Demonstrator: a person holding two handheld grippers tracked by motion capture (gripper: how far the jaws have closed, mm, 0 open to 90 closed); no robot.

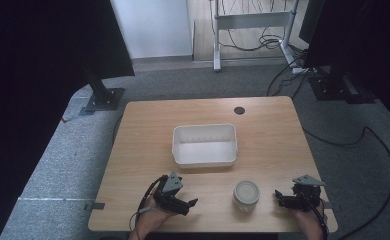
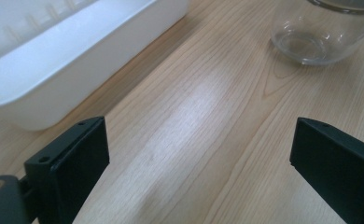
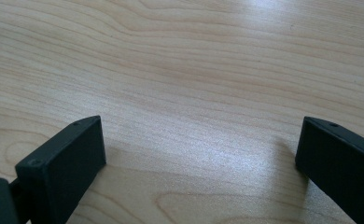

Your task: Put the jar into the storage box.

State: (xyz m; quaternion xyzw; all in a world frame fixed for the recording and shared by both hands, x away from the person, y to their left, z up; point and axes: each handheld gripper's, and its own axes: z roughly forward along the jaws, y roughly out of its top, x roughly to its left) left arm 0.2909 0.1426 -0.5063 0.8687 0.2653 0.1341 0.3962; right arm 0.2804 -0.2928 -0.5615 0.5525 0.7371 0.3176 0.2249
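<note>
Both black jaw pairs stand wide apart, empty: left hand-held gripper (image 1: 183, 202) and right hand-held gripper (image 1: 283, 199) flank the lidded glass jar (image 1: 246, 194) between them on the table (image 1: 143, 150), white bin (image 1: 204, 145) beyond, seemingly ready for a two-sided approach.

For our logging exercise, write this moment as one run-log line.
left gripper: open, idle | right gripper: open, idle | clear glass jar: upright between them, untouched | white plastic rectangular bin: behind jar
</note>
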